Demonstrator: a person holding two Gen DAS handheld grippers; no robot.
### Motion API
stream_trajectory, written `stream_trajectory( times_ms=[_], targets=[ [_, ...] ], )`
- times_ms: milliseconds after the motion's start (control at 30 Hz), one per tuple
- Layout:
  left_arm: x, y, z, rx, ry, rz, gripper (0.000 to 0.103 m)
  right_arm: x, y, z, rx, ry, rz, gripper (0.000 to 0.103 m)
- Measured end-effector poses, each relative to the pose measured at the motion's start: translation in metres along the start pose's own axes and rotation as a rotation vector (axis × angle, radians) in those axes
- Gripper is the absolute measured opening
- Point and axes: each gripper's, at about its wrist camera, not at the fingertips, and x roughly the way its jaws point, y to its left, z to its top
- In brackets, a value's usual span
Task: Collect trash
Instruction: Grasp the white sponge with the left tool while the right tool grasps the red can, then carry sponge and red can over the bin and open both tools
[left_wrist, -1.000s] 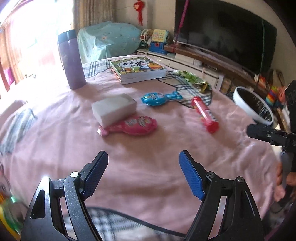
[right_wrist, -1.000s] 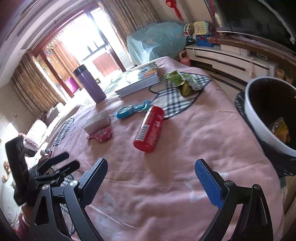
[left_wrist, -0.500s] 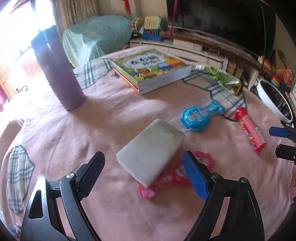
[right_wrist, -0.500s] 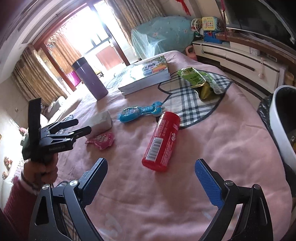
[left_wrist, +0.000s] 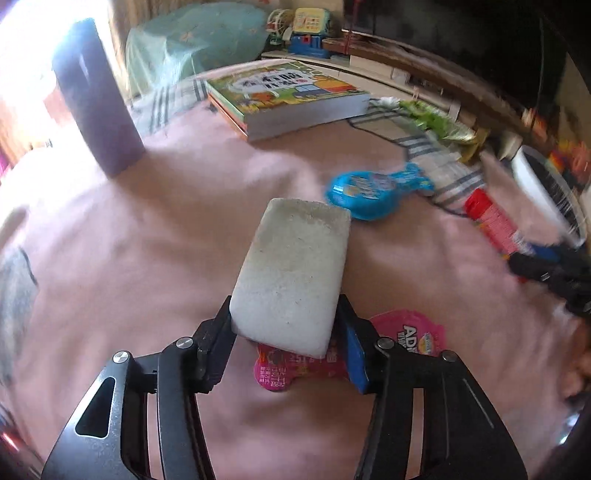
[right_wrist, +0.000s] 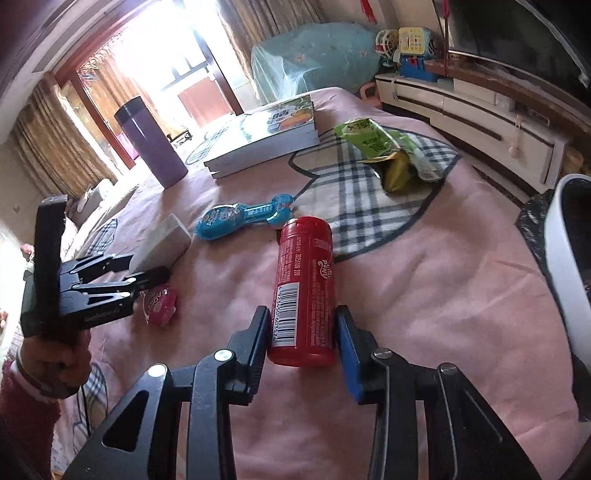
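Tabletop now: both tools closed around trash.

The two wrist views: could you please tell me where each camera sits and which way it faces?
Left wrist: rides the left hand-held gripper, looking along it over the grey rectangular block.
Right wrist: rides the right hand-held gripper, facing the red cylindrical tube; the person's left hand shows.
Shared: block, tube, blue plastic wrapper.

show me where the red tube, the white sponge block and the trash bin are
red tube (right_wrist: 304, 295): right wrist view, mid-label.
white sponge block (left_wrist: 295, 273): left wrist view, top face.
trash bin (right_wrist: 565, 258): right wrist view, white outer wall.
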Motion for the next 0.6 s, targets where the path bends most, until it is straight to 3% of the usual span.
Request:
stream_trajectory(
  times_ms=[233,433,600],
  targets=[
    [-0.027,-0.062,-0.021,-0.047,-0.045,-0.141,0.05,-0.034,-0.024,-0.013,0.027,-0.038,0.017,0.036],
    [-0.04,-0.12,-0.027,-0.049,-0.089,-0.199,0.049,-0.071,-0.047,-0.023,0.052,-0.089,0.009,0.035],
    [-0.041,-0.146,-0.03,-0.066,-0.086,-0.229,0.049,-0.096,-0.062,-0.032,0.054,-0.117,-0.017,0.035]
  ],
)
